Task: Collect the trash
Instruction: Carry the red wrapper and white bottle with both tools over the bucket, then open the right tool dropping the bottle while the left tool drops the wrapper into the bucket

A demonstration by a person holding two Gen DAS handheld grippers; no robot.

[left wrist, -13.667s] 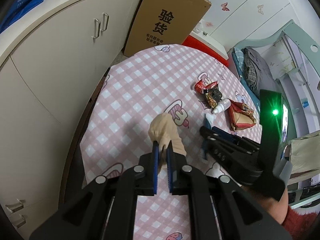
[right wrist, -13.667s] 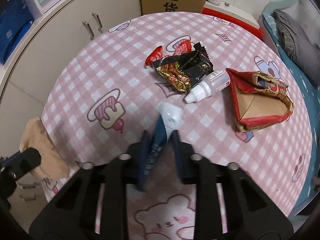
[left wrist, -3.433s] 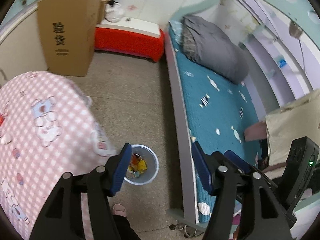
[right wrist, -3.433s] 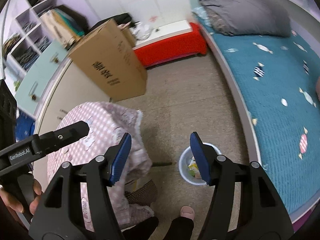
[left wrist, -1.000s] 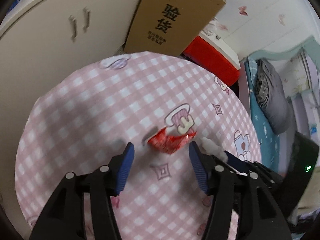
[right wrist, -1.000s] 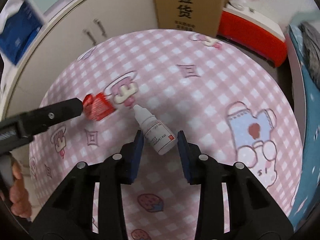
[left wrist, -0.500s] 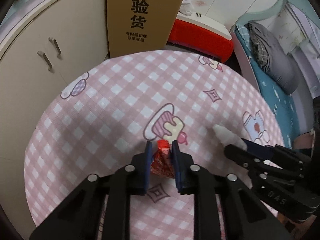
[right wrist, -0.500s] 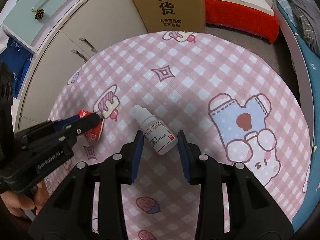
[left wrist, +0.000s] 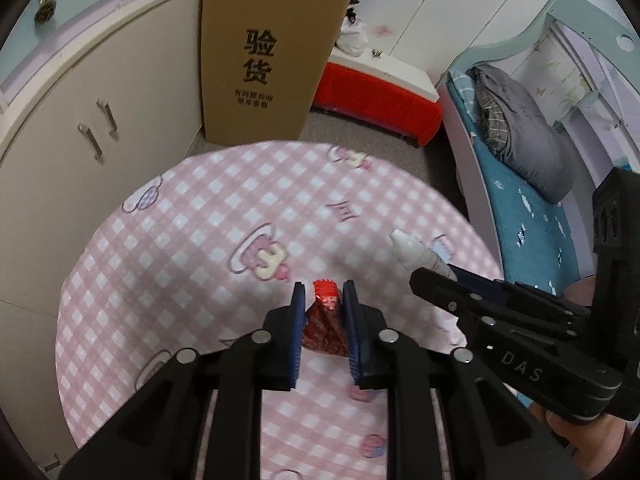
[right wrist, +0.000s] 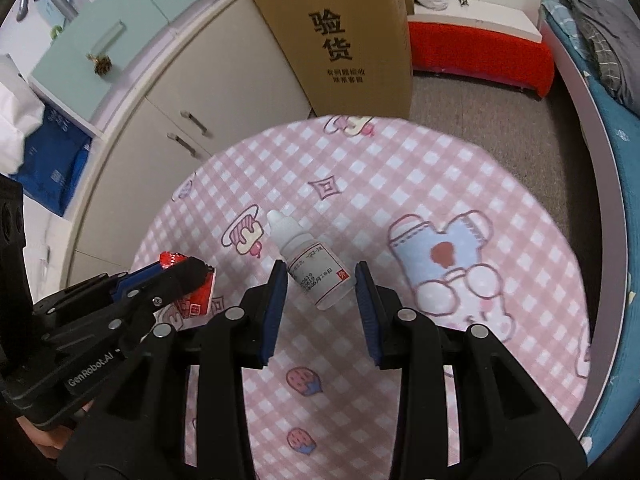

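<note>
A crumpled red snack wrapper (left wrist: 325, 314) sits pinched between the blue pads of my left gripper (left wrist: 323, 292), which is shut on it above the round pink checked table (left wrist: 180, 240). A small white dropper bottle (right wrist: 310, 264) with a printed label lies between the pads of my right gripper (right wrist: 321, 276), tip pointing away; the jaws grip its body. In the left wrist view the right gripper (left wrist: 436, 274) comes in from the right with the bottle (left wrist: 414, 250) sticking out. In the right wrist view the left gripper (right wrist: 188, 274) and the wrapper (right wrist: 197, 298) show at the left.
A tall cardboard box (left wrist: 264, 56) stands on the floor behind the table, beside cream cabinets (left wrist: 80, 128). A red low bench (left wrist: 376, 84) lies further back. A bed with a teal cover (left wrist: 520, 200) runs along the right. A hand holds each gripper's handle.
The left jaws have shut on the red wrapper, which lay on the cloth a second ago. Both grippers have risen off the table with their loads, and the views have rolled a little.
</note>
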